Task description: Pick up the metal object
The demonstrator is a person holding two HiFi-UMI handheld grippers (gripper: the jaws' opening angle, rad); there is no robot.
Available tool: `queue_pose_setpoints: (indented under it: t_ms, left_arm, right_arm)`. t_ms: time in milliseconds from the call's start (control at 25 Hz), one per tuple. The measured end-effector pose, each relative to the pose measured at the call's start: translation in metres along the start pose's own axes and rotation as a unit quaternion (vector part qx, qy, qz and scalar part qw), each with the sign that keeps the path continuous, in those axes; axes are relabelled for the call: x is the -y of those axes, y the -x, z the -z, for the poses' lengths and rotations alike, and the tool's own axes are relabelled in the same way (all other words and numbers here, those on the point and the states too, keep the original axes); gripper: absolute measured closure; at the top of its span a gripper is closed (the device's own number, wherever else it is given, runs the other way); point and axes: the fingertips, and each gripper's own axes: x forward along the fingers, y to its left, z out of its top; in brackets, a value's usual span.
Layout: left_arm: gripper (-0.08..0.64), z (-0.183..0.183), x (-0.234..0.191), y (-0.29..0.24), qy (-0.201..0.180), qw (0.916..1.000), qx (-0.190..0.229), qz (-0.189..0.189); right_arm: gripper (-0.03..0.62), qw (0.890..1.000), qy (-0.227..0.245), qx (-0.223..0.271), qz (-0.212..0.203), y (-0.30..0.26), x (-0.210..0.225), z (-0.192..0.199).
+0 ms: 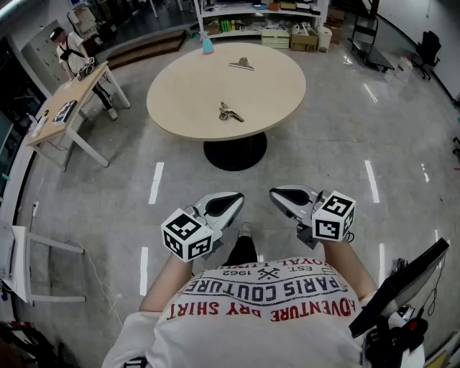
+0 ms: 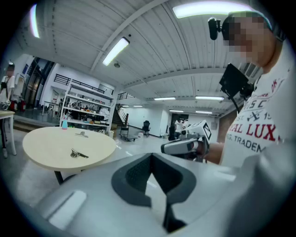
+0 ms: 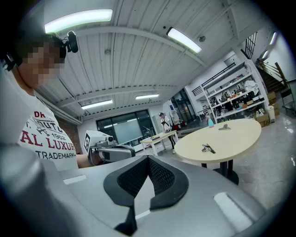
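A small metal object (image 1: 230,112) lies near the front middle of a round beige table (image 1: 187,108), far ahead of me. It also shows in the left gripper view, metal object (image 2: 77,153), and in the right gripper view, metal object (image 3: 207,148). A second metal piece, a clip (image 1: 241,65), rests near the table's far edge. My left gripper (image 1: 231,200) and right gripper (image 1: 279,192) are held close to my body, over the floor, well short of the table. Both are shut with nothing between the jaws, left gripper (image 2: 155,180), right gripper (image 3: 145,178).
A blue bottle (image 1: 207,44) stands at the table's far rim. The table's black pedestal base (image 1: 235,152) sits on the glossy floor. A wooden desk (image 1: 65,108) with a person (image 1: 70,49) beside it is at the left. Shelves (image 1: 259,21) line the back.
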Motion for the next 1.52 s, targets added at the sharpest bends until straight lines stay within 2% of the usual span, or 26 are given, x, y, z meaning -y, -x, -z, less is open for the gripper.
queue_pose_setpoints:
  t_ms: [280,520,640,800,920,1160,1240,1280,1400,1520]
  left_arm:
    - [0.557,-0.036,-0.161,-0.070,0.001,0.9997,-0.019,-0.012]
    - [0.557,-0.070,-0.274,-0.106,-0.004,0.9994,-0.016,-0.031]
    - [0.557,-0.073,-0.301,-0.123,0.000,0.9991,-0.032,-0.027]
    - [0.557,-0.068,-0.313,-0.148,0.006,0.9985,-0.052,-0.013]
    - [0.557,-0.068,-0.326,-0.162,0.013,0.9981,-0.057,-0.019]
    - [0.555,-0.065,-0.361,-0.192,0.021,0.9968,-0.070,-0.033]
    - [0.520,-0.058,-0.384,-0.203,0.033,0.9955,-0.075,-0.047]
    - [0.421,-0.051,-0.399,-0.209,0.035,0.9943,-0.083,-0.056]
    - [0.298,-0.021,-0.436,-0.228,-0.001,0.9884,-0.133,-0.074]
    - [0.234,0.014,-0.457,-0.251,-0.034,0.9807,-0.184,-0.058]
  right_arm:
    - [0.592,1.000,-0.007,-0.014,0.011,-0.095,0.132,-0.051]
    - [0.592,0.999,0.029,-0.025,0.027,-0.165,0.219,-0.098]
    - [0.592,0.999,0.016,-0.027,0.024,-0.180,0.246,-0.109]
    - [0.592,0.999,-0.008,-0.029,0.022,-0.181,0.276,-0.111]
    - [0.592,0.999,-0.027,-0.030,0.015,-0.185,0.300,-0.114]
    - [0.592,0.999,-0.027,-0.039,0.009,-0.191,0.342,-0.125]
    - [0.592,0.998,-0.034,-0.045,0.011,-0.191,0.355,-0.123]
    - [0.592,0.998,-0.036,-0.049,0.013,-0.191,0.361,-0.121]
    - [0.592,0.998,-0.039,-0.052,0.018,-0.191,0.378,-0.124]
    - [0.592,0.997,-0.042,-0.055,0.023,-0.190,0.399,-0.121]
